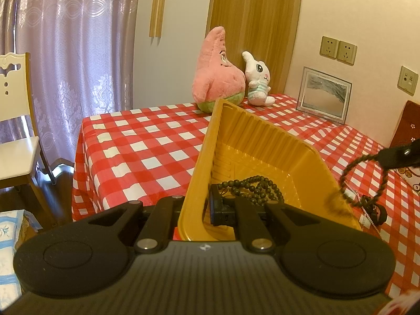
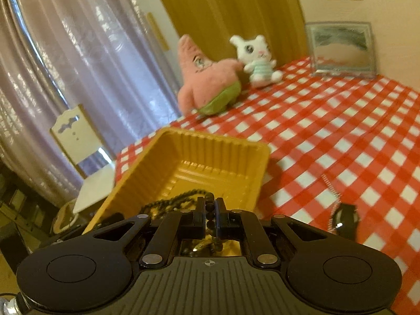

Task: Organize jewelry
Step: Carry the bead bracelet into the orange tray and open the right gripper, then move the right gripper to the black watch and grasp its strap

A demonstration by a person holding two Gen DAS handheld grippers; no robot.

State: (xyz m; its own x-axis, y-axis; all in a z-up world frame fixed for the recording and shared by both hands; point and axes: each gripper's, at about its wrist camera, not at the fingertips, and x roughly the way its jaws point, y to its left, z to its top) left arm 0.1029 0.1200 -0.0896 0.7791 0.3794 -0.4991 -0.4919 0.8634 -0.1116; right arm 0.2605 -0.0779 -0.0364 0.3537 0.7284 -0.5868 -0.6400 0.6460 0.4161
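Presently, in the left wrist view, the left gripper (image 1: 203, 211) is sitting at the lower centre with its jaws clamped on the near wall of the yellow tray (image 1: 252, 141), holding it tilted above the checked tablecloth (image 1: 147, 141). A dark bead necklace (image 1: 252, 186) is lying in the tray's near end. At the right edge, the right gripper (image 1: 400, 156) is carrying a braided cord bracelet (image 1: 365, 181), which is hanging as a loop just beside the tray's right rim. A black watch (image 1: 374, 210) is lying on the cloth below it.

In the right wrist view, which is blurred, the right gripper (image 2: 210, 216) is showing its jaws closed on the bracelet (image 2: 210, 221) at lower centre, with the tray (image 2: 210, 144) directly ahead. The step in hand appears to be delivery of the bracelet; the next move calls for bringing it over the rim, then parting the jaws.
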